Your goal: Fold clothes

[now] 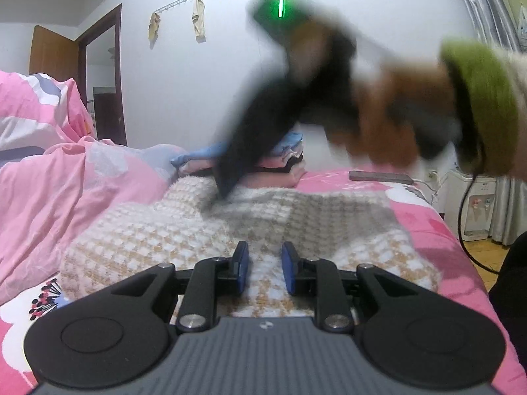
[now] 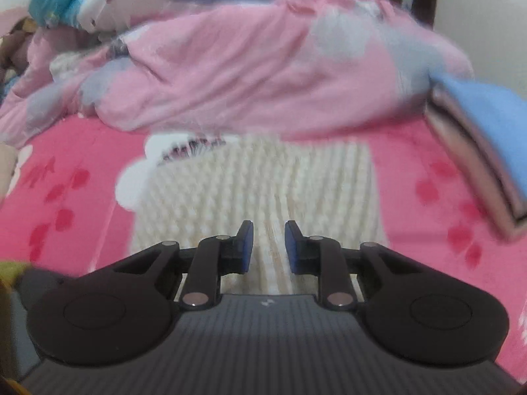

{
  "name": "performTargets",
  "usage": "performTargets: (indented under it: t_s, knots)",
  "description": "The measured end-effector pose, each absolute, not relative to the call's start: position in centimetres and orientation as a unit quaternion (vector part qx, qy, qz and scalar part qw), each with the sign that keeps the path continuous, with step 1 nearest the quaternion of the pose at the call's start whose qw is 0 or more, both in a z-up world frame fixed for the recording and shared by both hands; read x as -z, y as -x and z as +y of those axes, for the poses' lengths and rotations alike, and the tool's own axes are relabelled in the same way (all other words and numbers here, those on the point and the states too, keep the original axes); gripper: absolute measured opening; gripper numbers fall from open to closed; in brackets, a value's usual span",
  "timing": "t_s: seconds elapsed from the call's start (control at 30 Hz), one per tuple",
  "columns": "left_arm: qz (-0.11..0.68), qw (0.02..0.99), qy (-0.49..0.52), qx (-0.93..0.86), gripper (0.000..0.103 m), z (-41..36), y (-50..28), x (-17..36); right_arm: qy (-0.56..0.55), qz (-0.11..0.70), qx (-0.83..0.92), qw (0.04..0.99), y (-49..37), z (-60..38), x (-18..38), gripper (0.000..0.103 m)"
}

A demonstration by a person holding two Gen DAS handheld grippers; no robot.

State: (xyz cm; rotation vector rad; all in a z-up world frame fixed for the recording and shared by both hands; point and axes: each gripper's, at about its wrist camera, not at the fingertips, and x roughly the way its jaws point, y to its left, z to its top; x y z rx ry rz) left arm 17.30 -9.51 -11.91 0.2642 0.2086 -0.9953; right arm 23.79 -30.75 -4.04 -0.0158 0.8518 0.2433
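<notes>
A cream-and-tan knit sweater (image 1: pixel 210 230) lies spread on the pink floral bed (image 1: pixel 425 220), near a stack of folded clothes (image 1: pixel 283 161) toward the bed's far edge. The left gripper (image 1: pixel 265 268) hovers over it, jaws parted and empty. The right gripper (image 2: pixel 268 247), blurred, also has its jaws apart, holding nothing, above the knit.

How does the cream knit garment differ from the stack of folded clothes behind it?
The cream knit garment is one piece, spread flat on the bed; the stack of folded clothes holds several folded pieces. The garment is cream and tan; the stack shows blue, pink and dark layers. Both rest on the pink bedsheet.
</notes>
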Motion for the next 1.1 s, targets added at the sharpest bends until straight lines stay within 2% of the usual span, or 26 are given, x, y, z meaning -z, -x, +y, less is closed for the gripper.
performTargets:
  t_s: [0.03,0.07,0.17,0.3,0.43,0.67,0.73,0.87,0.97,1.0,1.03,1.1]
  knots:
    - [0.101,0.864,-0.124,0.477,0.022,-9.5,-17.4,11.9,-0.003,0.430,-0.117,0.895,-24.3,-31.1,6.8,0.020]
    - [0.102,0.863,-0.122,0.480,0.022,-9.5,-17.5,11.8,-0.014,0.411,-0.123,0.903,-23.9,-31.5,8.2,0.020]
    - [0.097,0.863,-0.109,0.483,0.026,-8.6,-17.8,11.0,-0.059,0.420,-0.115,0.898,-24.2,-32.4,6.7,0.020]
    - [0.081,0.877,-0.077,0.468,0.026,-6.8,-18.1,9.1,-0.036,0.385,-0.107,0.916,-21.0,-32.1,3.0,0.021]
    - [0.084,0.891,-0.095,0.436,0.026,-7.1,-18.8,9.7,-0.030,0.369,-0.148,0.917,-16.4,-31.5,1.0,0.021]
    - [0.089,0.912,-0.128,0.379,0.025,-7.6,-20.1,10.9,-0.030,0.431,-0.146,0.890,-16.3,-30.9,7.6,0.020]
    - [0.093,0.913,-0.115,0.379,0.025,-7.2,-20.3,10.8,-0.065,0.418,-0.126,0.897,-15.1,-31.9,6.1,0.021]
    - [0.093,0.913,-0.104,0.384,0.025,-6.8,-20.2,10.8,-0.154,0.337,-0.132,0.919,-7.2,-34.2,3.1,0.023]
    - [0.091,0.913,-0.106,0.383,0.025,-7.0,-20.4,10.9,-0.158,0.317,-0.158,0.922,-2.9,-34.0,4.8,0.038]
    - [0.091,0.913,-0.106,0.383,0.025,-7.0,-20.4,11.0,-0.148,0.325,-0.162,0.920,-2.1,-33.6,6.0,0.049]
    - [0.091,0.913,-0.105,0.383,0.025,-7.0,-20.4,11.0,-0.139,0.338,-0.164,0.916,-1.9,-32.9,7.2,0.053]
    - [0.089,0.914,-0.110,0.380,0.025,-7.2,-20.2,11.0,-0.120,0.353,-0.160,0.914,-2.5,-31.6,8.8,0.053]
